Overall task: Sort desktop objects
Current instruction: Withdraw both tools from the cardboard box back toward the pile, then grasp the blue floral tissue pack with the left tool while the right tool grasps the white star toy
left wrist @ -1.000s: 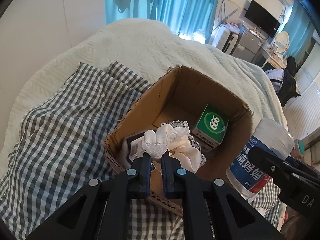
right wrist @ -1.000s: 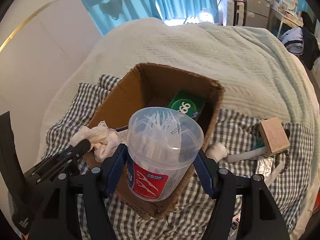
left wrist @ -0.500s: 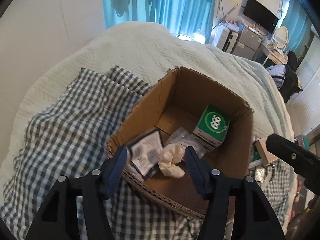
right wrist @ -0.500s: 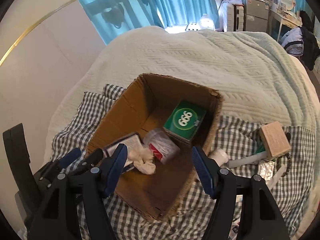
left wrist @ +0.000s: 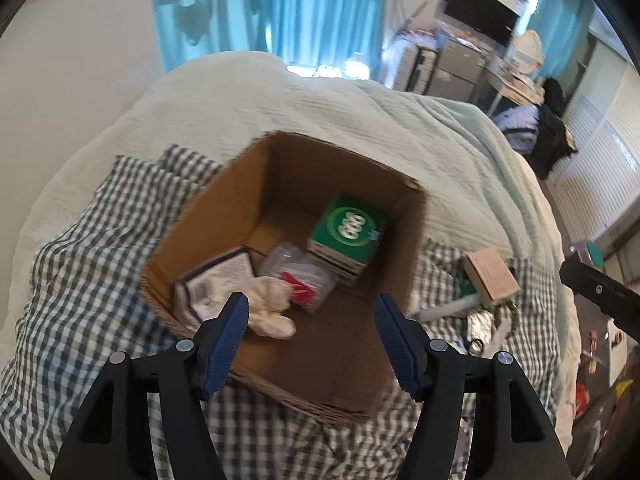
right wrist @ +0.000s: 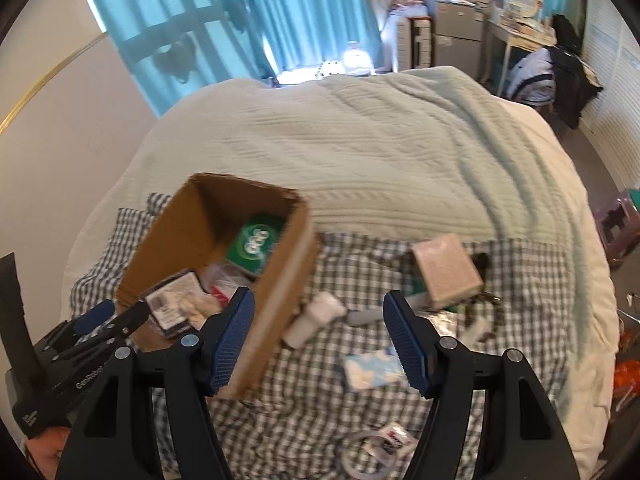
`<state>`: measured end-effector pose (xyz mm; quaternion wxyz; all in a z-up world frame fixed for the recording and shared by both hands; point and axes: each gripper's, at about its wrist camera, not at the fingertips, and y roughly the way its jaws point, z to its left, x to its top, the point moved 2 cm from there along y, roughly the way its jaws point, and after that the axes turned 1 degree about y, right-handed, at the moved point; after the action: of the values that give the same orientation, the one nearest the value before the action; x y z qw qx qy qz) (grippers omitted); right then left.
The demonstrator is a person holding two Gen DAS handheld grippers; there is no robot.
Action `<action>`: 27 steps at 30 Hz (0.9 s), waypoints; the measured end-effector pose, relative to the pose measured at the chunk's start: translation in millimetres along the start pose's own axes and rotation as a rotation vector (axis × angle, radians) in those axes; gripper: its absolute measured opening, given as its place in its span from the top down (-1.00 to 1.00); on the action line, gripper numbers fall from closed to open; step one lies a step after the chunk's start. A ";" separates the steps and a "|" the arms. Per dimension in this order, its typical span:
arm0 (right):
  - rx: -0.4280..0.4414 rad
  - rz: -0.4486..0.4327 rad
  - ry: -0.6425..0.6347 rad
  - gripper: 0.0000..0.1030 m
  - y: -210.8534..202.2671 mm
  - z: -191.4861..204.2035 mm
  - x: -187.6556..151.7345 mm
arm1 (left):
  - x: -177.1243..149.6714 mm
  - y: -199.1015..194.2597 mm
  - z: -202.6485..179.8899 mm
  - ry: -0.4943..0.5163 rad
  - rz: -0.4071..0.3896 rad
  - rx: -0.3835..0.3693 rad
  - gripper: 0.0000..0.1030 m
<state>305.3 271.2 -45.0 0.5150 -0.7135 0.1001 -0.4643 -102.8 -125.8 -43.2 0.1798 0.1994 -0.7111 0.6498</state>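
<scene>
Since a second ago both of my grippers have let go: the white lace cloth bundle (left wrist: 269, 312) and the clear plastic tub with a red label (left wrist: 298, 280) now lie inside the open brown cardboard box (left wrist: 224, 208), at frame centre in the left wrist view. My left gripper (left wrist: 312, 340), at lower centre, has just been opening; its blue-padded jaws stand spread with nothing between them. My right gripper (right wrist: 319, 338), at lower centre of the right wrist view, is likewise released and empty.

Inside the box, the green carton printed with white digits (left wrist: 349, 232) sits at the far right corner, the tub just beside it, the cloth bundle touching the tub's near edge, and a dark-edged printed packet (left wrist: 216, 286) at the left.

Right of the box, on the grey-and-white checked cloth (right wrist: 520, 280), lie a tan rectangular block (right wrist: 446, 270), a white tube (right wrist: 314, 318) just beside the box wall, and a blue-and-white packet (right wrist: 374, 368). A pale green knitted blanket (right wrist: 380, 152) fills the upper frame.
</scene>
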 end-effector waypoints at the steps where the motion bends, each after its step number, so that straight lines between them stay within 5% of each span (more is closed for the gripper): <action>1: -0.008 -0.001 -0.001 -0.29 -2.6 -6.4 -1.4 | -1.6 -0.7 -8.6 0.010 -0.001 -0.005 -0.33; 11: -0.081 0.012 0.046 -0.29 -17.9 -81.4 -20.9 | -31.5 13.5 -90.7 0.097 0.040 -0.074 -0.36; 19: -0.128 0.112 0.109 -0.29 4.0 -145.2 -51.9 | -65.0 33.9 -163.9 0.320 0.071 -0.094 -0.38; 27: -0.134 0.229 0.129 -0.29 33.5 -176.2 -81.4 | -90.4 77.0 -195.5 0.315 0.197 -0.118 -0.38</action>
<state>136.9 193.6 -111.5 0.5082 -0.6990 0.2443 -0.4397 -66.0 79.2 -137.7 0.2356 0.0136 -0.7270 0.6448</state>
